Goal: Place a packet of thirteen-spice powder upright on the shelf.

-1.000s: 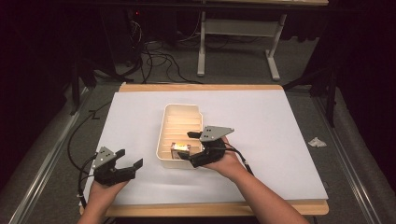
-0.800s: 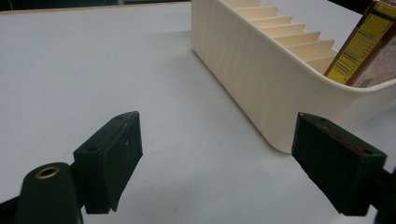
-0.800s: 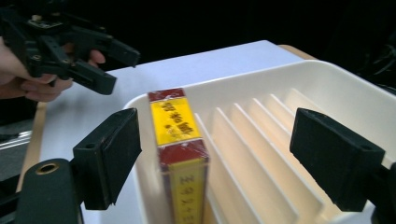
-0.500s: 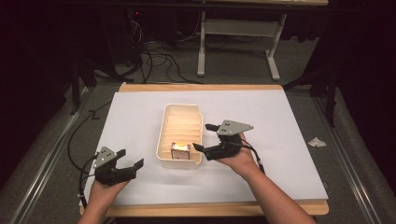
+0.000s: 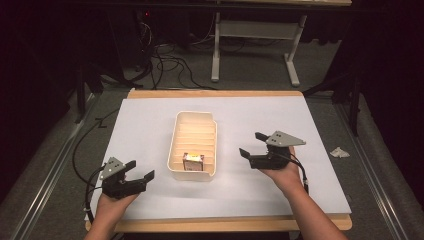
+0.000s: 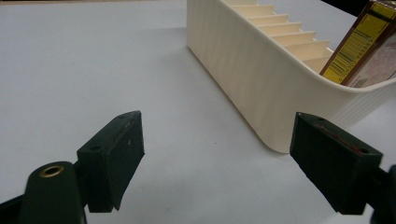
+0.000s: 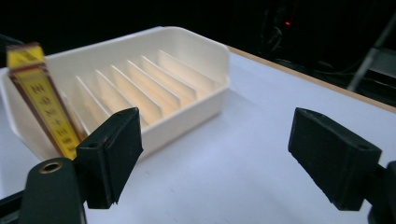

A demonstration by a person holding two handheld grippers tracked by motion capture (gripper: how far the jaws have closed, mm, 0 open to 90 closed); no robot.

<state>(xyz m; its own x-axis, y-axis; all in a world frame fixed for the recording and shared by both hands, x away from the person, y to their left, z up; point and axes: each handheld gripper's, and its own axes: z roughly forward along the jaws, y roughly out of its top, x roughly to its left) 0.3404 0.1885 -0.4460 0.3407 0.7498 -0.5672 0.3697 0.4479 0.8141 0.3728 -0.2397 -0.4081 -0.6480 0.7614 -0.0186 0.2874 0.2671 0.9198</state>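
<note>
Wide open and empty: jaws of both the left gripper (image 5: 136, 175) and right gripper (image 5: 252, 145), flanking a cream slotted tray (image 5: 174, 150), touching nothing. Standing in the tray's nearest slot, a small yellow-edged box (image 5: 193, 161).

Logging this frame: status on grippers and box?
Left gripper open, empty. Right gripper open, empty, right of tray. Box upright in tray's near slot. Nothing in the way.

two black jaws of the right gripper (image 7: 215, 158) stand wide apart, empty, above white paper (image 7: 243, 158). at ten o'clock, a cream tray (image 7: 187, 60) with dividers holds an upright yellow box (image 7: 44, 107).
</note>
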